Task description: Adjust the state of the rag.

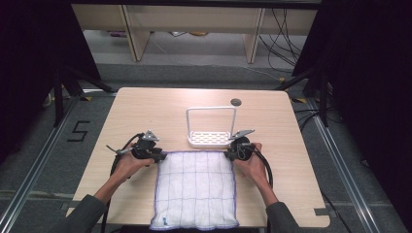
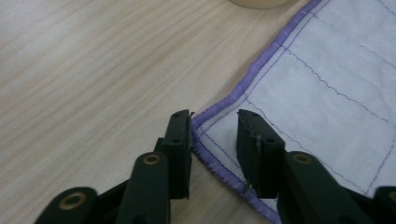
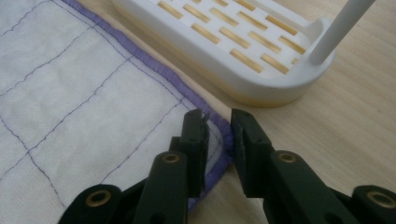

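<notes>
L hand-held gripper point(image 2: 214, 135): jaws part open, straddling far-left corner of cloth point(image 1: 197, 187), not pinched yet. R hand-held gripper point(image 3: 218, 137): narrow gap over far-right corner, also no clamp. 1 cloth flat on worktop point(image 1: 145, 104), 1 white rack point(image 1: 211, 127) just behind. Floor mark reads "5" point(image 1: 79, 131).

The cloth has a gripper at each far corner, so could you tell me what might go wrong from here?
1. The left gripper straddles only the cloth corner's hem, so it may slip out.
2. The right gripper works close beside the white rack; lifting could snag or nudge it.
</notes>
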The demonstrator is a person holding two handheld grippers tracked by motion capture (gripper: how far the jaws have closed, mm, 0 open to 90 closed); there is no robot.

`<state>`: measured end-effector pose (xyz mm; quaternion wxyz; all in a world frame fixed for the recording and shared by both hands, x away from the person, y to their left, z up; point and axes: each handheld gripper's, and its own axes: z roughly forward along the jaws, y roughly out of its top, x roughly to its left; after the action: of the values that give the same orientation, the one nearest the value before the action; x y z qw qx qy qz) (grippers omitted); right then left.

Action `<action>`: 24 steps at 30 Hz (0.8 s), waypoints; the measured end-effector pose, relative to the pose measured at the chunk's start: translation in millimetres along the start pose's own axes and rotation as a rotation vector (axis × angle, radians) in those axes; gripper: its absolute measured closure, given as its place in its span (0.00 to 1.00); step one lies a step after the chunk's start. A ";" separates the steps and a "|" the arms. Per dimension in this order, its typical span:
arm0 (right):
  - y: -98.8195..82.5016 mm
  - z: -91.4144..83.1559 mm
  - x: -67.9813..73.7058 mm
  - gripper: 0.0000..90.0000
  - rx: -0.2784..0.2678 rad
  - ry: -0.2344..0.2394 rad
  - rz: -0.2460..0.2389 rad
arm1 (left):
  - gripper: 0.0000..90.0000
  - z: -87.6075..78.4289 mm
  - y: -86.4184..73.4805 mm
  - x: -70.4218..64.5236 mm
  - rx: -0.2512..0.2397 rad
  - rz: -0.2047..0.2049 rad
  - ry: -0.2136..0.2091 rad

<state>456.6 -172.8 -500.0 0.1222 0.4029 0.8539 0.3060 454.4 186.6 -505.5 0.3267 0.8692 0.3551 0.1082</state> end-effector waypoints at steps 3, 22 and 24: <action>-0.6 -0.2 0.0 0.89 -0.003 0.014 0.008 | 0.80 0.3 0.0 -0.8 -0.002 0.011 -0.014; 9.1 -30.7 7.0 0.99 -0.083 0.004 -0.008 | 0.96 -25.6 14.5 -12.1 -0.124 0.081 0.012; 11.6 -38.7 8.1 0.99 -0.118 -0.013 -0.025 | 0.96 -28.6 16.0 -13.1 -0.132 0.085 0.017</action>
<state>440.9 -177.4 -462.1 0.1550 0.3862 0.8385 0.3517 441.6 183.1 -472.8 0.3755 0.8590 0.3128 0.1524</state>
